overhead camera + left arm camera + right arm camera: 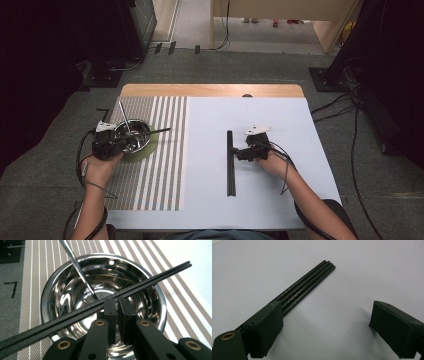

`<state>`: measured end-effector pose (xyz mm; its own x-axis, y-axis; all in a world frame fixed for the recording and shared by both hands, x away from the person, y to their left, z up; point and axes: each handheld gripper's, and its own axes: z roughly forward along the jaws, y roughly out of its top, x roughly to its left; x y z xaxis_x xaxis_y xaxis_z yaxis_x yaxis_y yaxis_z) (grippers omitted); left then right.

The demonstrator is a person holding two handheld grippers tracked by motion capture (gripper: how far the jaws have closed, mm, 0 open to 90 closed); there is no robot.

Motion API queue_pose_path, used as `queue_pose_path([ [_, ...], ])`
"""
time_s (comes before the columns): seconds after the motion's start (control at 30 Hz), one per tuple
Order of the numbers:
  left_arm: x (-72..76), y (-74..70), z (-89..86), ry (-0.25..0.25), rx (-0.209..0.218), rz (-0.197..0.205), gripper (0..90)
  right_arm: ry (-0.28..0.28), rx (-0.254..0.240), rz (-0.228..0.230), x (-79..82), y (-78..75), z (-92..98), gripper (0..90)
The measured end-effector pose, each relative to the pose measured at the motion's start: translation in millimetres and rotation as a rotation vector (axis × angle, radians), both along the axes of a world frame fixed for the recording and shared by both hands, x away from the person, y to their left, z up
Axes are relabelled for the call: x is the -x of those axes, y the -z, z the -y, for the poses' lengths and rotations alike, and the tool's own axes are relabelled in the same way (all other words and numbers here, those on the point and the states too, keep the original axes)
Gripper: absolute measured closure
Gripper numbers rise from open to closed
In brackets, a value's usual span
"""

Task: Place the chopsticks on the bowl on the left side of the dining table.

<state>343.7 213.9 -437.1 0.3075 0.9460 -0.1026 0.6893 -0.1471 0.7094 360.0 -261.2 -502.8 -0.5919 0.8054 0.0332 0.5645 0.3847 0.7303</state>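
In the high view, a steel bowl [132, 136] is seen on a striped mat [150, 165] at the left of the counter [280, 200], with the left tool [111, 145] held at its near rim and a pair of black chopsticks [152, 132] laid across it, their tips projecting past the bowl's far-right rim. A thin metal rod [124, 116] is leaned in the bowl. Well to the right of the bowl, a bundle of black chopsticks [230, 165] is laid on the bare white surface, with the right tool [248, 152] just beside it. In the left gripper view, the left tool [116, 307] is shown nearly closed; its jaw tips meet the pair of chopsticks [105, 302] over the bowl [75, 297], but whether they are actually clamped cannot be told. In the right gripper view, the right tool [327, 332] is shown with jaws wide apart and empty, the bundle [309, 285] lying under and beyond one jaw. The sticks are judged light, stiff and smooth, so slipping and rolling are to be expected; a hold near mid-length, square across both sticks, is judged safest.
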Motion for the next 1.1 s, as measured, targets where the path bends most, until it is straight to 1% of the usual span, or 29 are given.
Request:
queue_pose_path([
  [0.13,0.8,0.5,-5.0,-0.018,0.009,-0.013,86.6,0.0,0.0,0.0,0.0,0.0,0.0,11.1],
  [0.23,0.8,0.8,-8.2,-0.032,0.002,-0.02,86.6,0.0,0.0,0.0,0.0,0.0,0.0,11.1],
  [0.3,0.5,1.2,-9.3,-0.039,0.005,-0.021,86.6,0.0,0.0,0.0,0.0,0.0,0.0,11.0],
  [0.4,0.1,1.1,-9.8,-0.042,-0.005,-0.019,86.5,0.0,0.0,0.0,0.0,0.0,0.0,11.1],
  [0.47,-0.2,0.9,-10.1,-0.047,-0.004,-0.014,86.3,0.0,0.0,0.0,0.0,0.0,0.0,11.1],
  [0.7,-0.9,1.6,-9.8,-0.047,-0.01,-0.015,85.8,0.0,0.0,0.001,0.0,0.0,0.0,11.0],
  [0.83,-1.2,1.5,-10.0,-0.05,-0.003,-0.01,84.7,0.0,0.0,0.0,0.0,0.0,0.0,11.1],
  [0.9,-1.1,1.5,-9.6,-0.051,0.002,-0.009,81.4,0.0,0.0,0.0,0.0,0.0,0.0,11.1],
  [0.93,-1.1,0.8,-9.2,-0.05,0.015,-0.011,79.2,0.0,0.0,0.0,0.0,0.0,0.0,11.1],
  [0.97,-0.7,-0.6,-8.6,-0.049,0.026,-0.004,76.7,0.0,0.0,0.0,0.0,0.0,0.0,11.0],
  [1.0,-0.3,-2.4,-7.2,-0.049,0.024,0.006,73.1,0.0,0.0,0.0,0.0,0.0,0.0,11.0],
  [1.03,0.0,-4.4,-5.7,-0.052,0.011,0.016,69.5,0.0,0.0,0.0,0.0,0.0,0.0,11.1],
  [1.07,0.2,-6.5,-3.9,-0.055,0.011,0.03,65.4,0.0,0.0,0.0,0.0,0.0,0.0,11.1],
  [1.1,0.2,-8.1,-2.9,-0.053,0.02,0.034,60.5,0.0,0.0,0.0,0.0,0.0,0.0,11.1],
])
